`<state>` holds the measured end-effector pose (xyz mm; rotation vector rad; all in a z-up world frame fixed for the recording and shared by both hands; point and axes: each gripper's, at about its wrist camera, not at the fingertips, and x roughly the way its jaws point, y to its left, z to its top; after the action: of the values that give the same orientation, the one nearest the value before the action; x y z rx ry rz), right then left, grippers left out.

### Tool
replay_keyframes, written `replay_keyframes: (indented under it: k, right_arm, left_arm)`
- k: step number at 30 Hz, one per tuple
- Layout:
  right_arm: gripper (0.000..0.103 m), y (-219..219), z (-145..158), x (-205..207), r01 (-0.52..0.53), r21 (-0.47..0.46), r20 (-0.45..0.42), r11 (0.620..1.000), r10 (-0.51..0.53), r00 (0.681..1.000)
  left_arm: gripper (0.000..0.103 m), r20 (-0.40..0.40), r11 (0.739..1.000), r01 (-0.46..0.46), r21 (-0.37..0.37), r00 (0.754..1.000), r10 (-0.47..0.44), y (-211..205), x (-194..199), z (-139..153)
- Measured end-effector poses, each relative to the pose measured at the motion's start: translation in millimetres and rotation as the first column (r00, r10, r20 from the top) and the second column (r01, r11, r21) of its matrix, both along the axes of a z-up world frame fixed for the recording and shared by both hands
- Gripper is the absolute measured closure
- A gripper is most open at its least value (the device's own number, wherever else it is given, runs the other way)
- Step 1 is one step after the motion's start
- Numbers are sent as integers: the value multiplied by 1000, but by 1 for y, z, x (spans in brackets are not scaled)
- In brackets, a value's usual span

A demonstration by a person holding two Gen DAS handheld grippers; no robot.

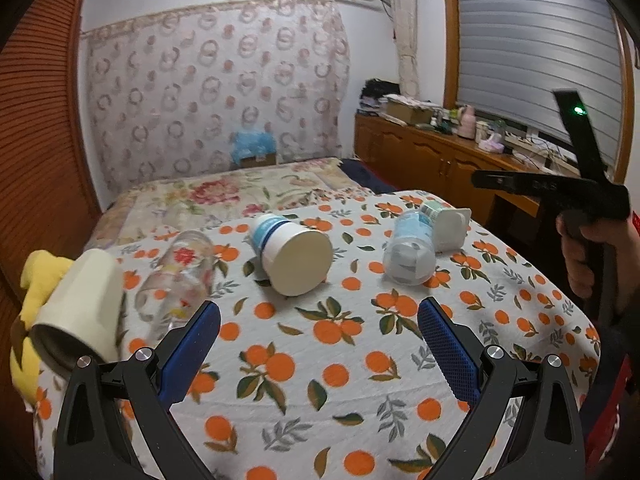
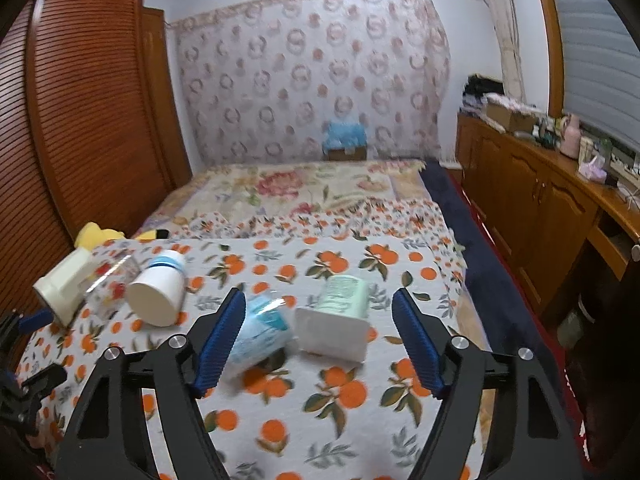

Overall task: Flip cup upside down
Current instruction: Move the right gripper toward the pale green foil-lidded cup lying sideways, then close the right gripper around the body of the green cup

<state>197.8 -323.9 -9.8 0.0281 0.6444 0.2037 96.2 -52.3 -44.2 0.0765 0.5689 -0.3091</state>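
Observation:
Several cups lie on their sides on the orange-print cloth [image 1: 320, 380]. From the left: a cream mug [image 1: 80, 304], a clear glass with red print [image 1: 180, 276], a white paper cup with a blue band [image 1: 292, 256], a clear plastic cup with blue print [image 1: 412, 246], and a white square cup with a green label [image 1: 448, 224]. My left gripper [image 1: 320, 332] is open and empty, in front of the paper cup. My right gripper [image 2: 320, 320] is open and empty, its jaws either side of the plastic cup [image 2: 260, 328] and the square cup [image 2: 336, 316], short of both.
A yellow plush toy [image 1: 28, 292] lies at the left edge by the mug. A wooden louvred wardrobe [image 2: 80, 120] stands on the left. A wooden cabinet [image 2: 540, 200] with clutter runs along the right. A floral bedspread [image 2: 300, 188] lies beyond the cloth.

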Motion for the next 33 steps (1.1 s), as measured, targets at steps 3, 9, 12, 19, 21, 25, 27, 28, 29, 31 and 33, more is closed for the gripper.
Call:
replay_keyframes:
  k: [3, 9, 12, 19, 21, 25, 27, 28, 29, 31, 33]
  right_arm:
    - [32, -3, -8, 24, 5, -5, -57, 1000, -5, 998]
    - [40, -8, -29, 75, 15, 7, -204, 1000, -13, 979]
    - [41, -11, -38, 94, 28, 26, -262, 999, -21, 965]
    - [42, -7, -54, 116, 30, 35, -367, 999, -15, 930]
    - [42, -2, -57, 119, 26, 25, -389, 999, -14, 921]
    - [42, 6, -66, 123, 29, -6, -437, 1000, -28, 899]
    - [48, 8, -70, 124, 30, -5, -456, 1000, -29, 890]
    - [49, 8, -69, 124, 37, -6, -460, 999, -36, 887]
    - [50, 8, -69, 123, 37, -9, -460, 999, -37, 887]
    - [51, 7, -65, 118, 29, -21, -450, 999, -35, 892]
    - [51, 6, -59, 113, 24, -32, -437, 999, -35, 899]
  left_arm:
    - [8, -12, 1000, 25, 4, 1000, -25, -7, 9, 0]
    - [8, -38, 997, 71, 10, 997, -70, -22, 27, 1]
    - [8, -47, 997, 77, 20, 996, -76, -28, 34, 1]
    - [8, -65, 997, 82, 10, 995, -81, -32, 41, 0]
    - [8, -68, 996, 83, 10, 994, -82, -33, 41, -2]
    - [8, -73, 996, 84, 6, 994, -83, -34, 39, -4]
    - [8, -73, 997, 83, 6, 994, -82, -33, 38, -4]
    - [8, -74, 997, 83, 6, 994, -82, -34, 38, -3]
    - [8, -73, 997, 82, 4, 994, -81, -33, 37, -4]
    - [8, -72, 997, 79, 4, 994, -78, -30, 33, -4]
    - [8, -68, 997, 73, 3, 995, -73, -25, 30, -3]
